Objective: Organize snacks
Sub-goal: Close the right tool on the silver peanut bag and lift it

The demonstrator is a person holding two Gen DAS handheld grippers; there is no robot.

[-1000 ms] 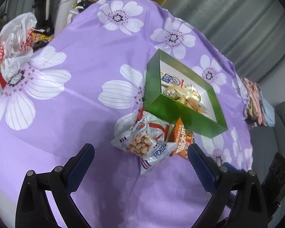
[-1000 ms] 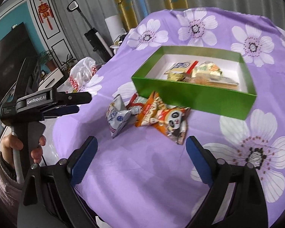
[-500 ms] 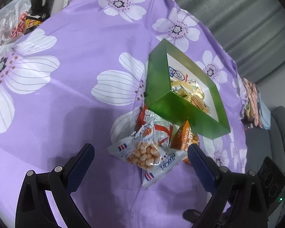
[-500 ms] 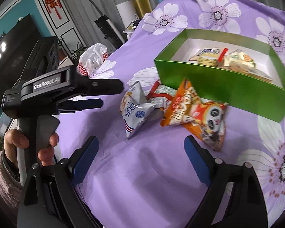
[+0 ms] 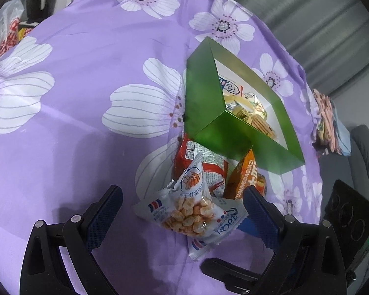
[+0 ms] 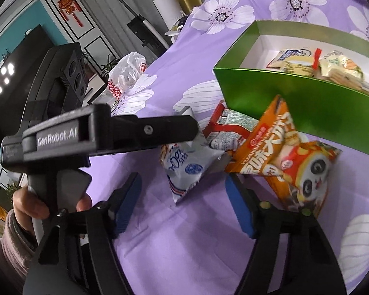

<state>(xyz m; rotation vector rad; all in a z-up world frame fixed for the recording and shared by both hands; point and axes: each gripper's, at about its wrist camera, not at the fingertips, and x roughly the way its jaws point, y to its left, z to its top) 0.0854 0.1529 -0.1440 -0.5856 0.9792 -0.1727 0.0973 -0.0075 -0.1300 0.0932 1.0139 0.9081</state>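
Observation:
A white and blue snack bag (image 5: 194, 211) of round crackers lies on the purple flowered cloth, between the open jaws of my left gripper (image 5: 182, 196). Behind it lie a red and white packet (image 5: 204, 162) and an orange panda bag (image 5: 248, 177), against a green box (image 5: 209, 103) that holds several snacks. In the right wrist view my right gripper (image 6: 184, 184) is open, its jaws either side of the white and blue bag (image 6: 187, 162). The orange panda bag (image 6: 290, 157) and red packet (image 6: 226, 125) lie beside it, below the green box (image 6: 295, 98). The left gripper's body (image 6: 105, 132) crosses that view.
A white plastic bag (image 6: 128, 73) sits at the table's far left edge. A pile of folded cloth (image 5: 327, 120) lies at the right edge. A TV and floor lamp stand beyond the table.
Both grippers have moved closer to the snack pile. The white and blue bag now lies between both pairs of open jaws. The left gripper's body now fills more of the right view.

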